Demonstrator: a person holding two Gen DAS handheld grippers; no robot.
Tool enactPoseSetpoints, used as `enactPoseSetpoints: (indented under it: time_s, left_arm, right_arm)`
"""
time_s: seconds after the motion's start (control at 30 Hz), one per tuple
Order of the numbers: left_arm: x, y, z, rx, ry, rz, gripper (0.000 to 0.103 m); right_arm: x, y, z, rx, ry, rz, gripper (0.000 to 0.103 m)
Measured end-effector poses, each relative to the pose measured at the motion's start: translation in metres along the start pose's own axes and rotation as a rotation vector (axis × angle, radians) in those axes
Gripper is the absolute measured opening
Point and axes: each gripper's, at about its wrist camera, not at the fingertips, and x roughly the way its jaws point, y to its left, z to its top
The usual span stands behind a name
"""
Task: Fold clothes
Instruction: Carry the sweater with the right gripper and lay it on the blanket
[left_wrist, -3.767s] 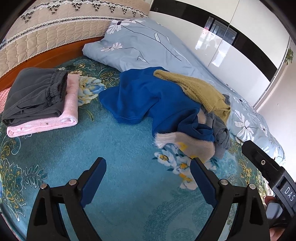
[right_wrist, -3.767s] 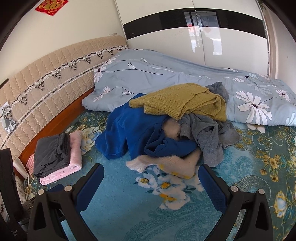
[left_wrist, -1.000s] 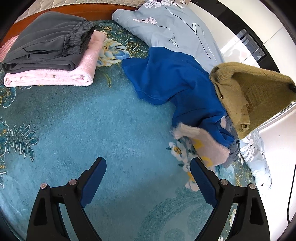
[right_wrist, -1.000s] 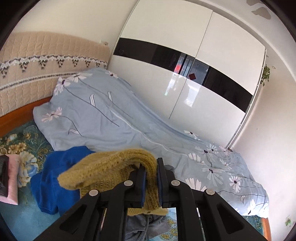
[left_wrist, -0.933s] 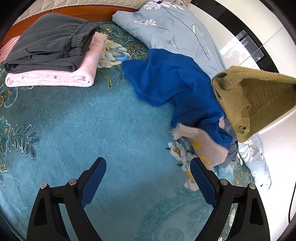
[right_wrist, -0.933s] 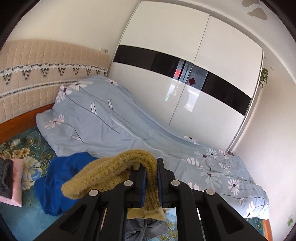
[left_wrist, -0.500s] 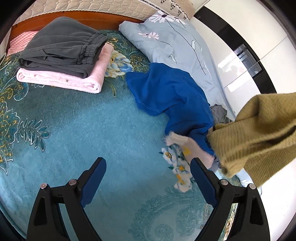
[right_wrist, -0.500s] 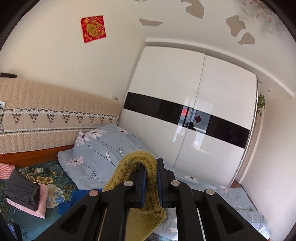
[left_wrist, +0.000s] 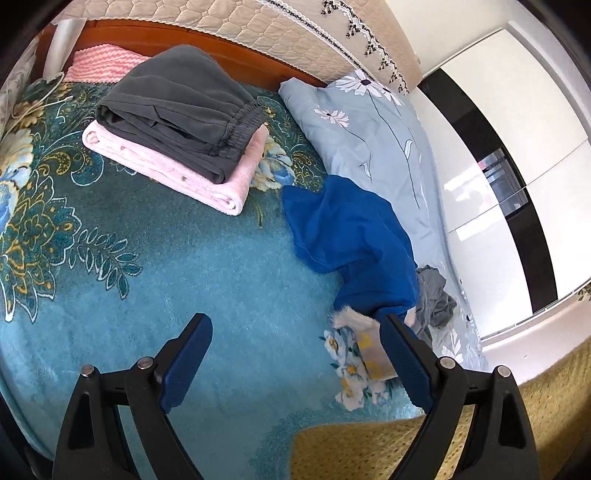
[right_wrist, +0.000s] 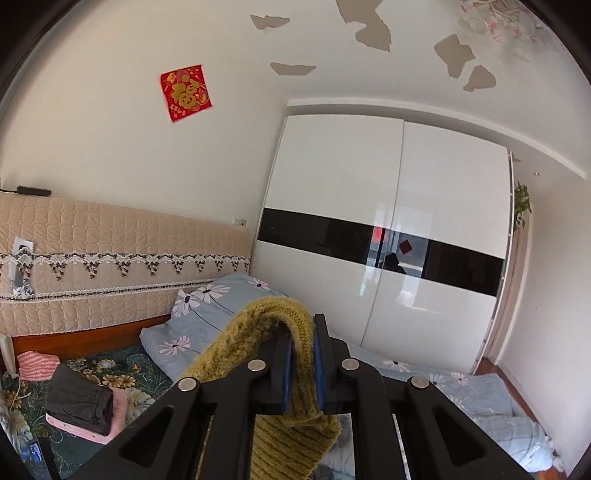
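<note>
Mustard knit sweater (right_wrist: 291, 369) hangs lengthwise downward, clamped in right hand-held gripper (right_wrist: 302, 363); left hand-held gripper (left_wrist: 295, 354) spread.

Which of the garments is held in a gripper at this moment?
The mustard knit sweater: the right gripper is shut on it. The blue garment and the folded grey trousers lie on the bed.
</note>
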Motion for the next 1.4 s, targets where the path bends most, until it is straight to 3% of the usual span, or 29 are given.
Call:
enactPoseSetpoints:
  time_s: [0.13, 0.37, 0.57, 0.77, 1.0, 1.1, 1.23, 1.4]
  left_arm:
    - [0.0, -0.009, -0.004, 0.053, 0.009, -0.003, 0.092]
    - [0.009, -0.022, -0.011, 0.124, 0.048, 0.015, 0.092]
    - [0.023, -0.044, -0.024, 0.259, 0.092, 0.039, 0.092]
    - [0.039, -0.062, -0.035, 0.358, 0.153, 0.019, 0.092]
    - [0.039, -0.067, -0.03, 0.324, 0.128, -0.001, 0.092]
    - [0.038, -0.079, -0.031, 0.332, 0.156, -0.052, 0.092]
    - [0.023, -0.104, -0.024, 0.466, 0.172, -0.072, 0.092]
    - [-0.014, -0.129, 0.006, 0.566, 0.118, -0.05, 0.092]
  right_arm:
    - [0.038, -0.023, -0.058, -0.006, 0.167, -0.039, 0.011]
    - [0.099, -0.077, -0.217, 0.07, 0.555, -0.151, 0.011]
    - [0.115, -0.133, -0.343, 0.111, 0.806, -0.283, 0.01]
    - [0.107, -0.193, -0.439, 0.219, 1.021, -0.395, 0.01]
    - [0.086, -0.216, -0.468, 0.355, 1.043, -0.359, 0.014]
    - [0.076, -0.219, -0.462, 0.426, 1.023, -0.319, 0.022]
    - [0.058, -0.219, -0.442, 0.496, 0.963, -0.263, 0.052]
    - [0.039, -0.209, -0.411, 0.397, 0.875, -0.263, 0.056]
